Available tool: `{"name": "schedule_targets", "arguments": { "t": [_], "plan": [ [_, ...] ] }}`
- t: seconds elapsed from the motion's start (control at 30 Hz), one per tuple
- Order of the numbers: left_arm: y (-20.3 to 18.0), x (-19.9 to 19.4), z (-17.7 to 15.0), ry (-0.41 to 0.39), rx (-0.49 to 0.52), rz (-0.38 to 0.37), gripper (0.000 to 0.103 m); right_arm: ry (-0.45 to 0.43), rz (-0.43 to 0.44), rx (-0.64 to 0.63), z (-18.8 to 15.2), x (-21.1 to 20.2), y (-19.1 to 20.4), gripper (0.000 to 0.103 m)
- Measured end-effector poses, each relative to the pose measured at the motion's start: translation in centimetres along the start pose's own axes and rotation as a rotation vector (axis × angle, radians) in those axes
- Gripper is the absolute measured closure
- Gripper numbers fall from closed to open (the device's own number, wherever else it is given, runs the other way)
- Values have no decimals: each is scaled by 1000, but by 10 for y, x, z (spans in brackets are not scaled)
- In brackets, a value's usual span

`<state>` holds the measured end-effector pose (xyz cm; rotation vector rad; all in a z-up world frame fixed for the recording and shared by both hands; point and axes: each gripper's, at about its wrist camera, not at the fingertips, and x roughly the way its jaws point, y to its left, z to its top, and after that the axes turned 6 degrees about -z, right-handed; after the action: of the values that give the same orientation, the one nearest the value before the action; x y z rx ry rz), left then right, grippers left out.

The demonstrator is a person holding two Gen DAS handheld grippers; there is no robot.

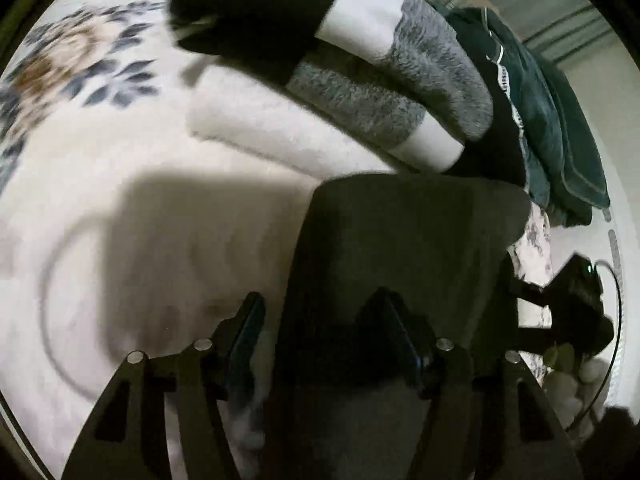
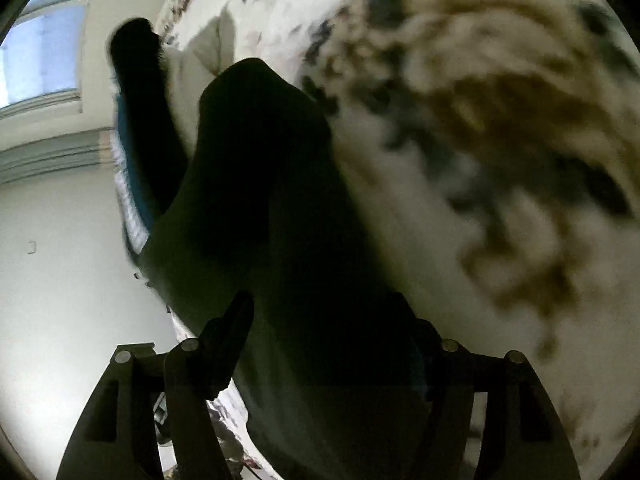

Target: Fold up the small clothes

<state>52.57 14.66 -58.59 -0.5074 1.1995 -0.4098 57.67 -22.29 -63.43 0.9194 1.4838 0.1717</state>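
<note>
A dark olive garment [image 1: 404,248] lies folded on the pale floral blanket [image 1: 120,200]. My left gripper [image 1: 320,320] stands wide over its near edge; the cloth runs between the fingers, and I cannot tell whether they pinch it. In the right wrist view the same dark garment [image 2: 272,200] fills the middle and passes between the fingers of my right gripper [image 2: 324,320], whose right finger is hidden in shadow. The right gripper also shows at the edge of the left wrist view [image 1: 568,304].
A stack of folded pieces lies beyond: black, white and grey fuzzy socks [image 1: 384,80], a white towel [image 1: 272,120], and dark teal clothes [image 1: 560,140]. The blanket carries a brown and blue flower print [image 2: 500,120]. A wall and window [image 2: 40,52] lie to the left.
</note>
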Motion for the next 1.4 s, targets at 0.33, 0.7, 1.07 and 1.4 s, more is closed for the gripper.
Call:
{"name": "schedule_targets", "arguments": {
  "t": [0.33,0.7,1.07,1.4],
  "plan": [
    [11,-61,-67,-1,-78,-69,40,44,-20,31,-51,-37,-7,34],
    [23,-145,-283,166,-279,-5,31,363,-83,132,-291,-50,-124,33],
    [-3,-103,-362,281,-199,7,29,460,-57,68,-401,25,-128,32],
    [-24,-120,-383,202,-103,41,95,339,-160,-27,-430,26,-85,90]
  ]
}}
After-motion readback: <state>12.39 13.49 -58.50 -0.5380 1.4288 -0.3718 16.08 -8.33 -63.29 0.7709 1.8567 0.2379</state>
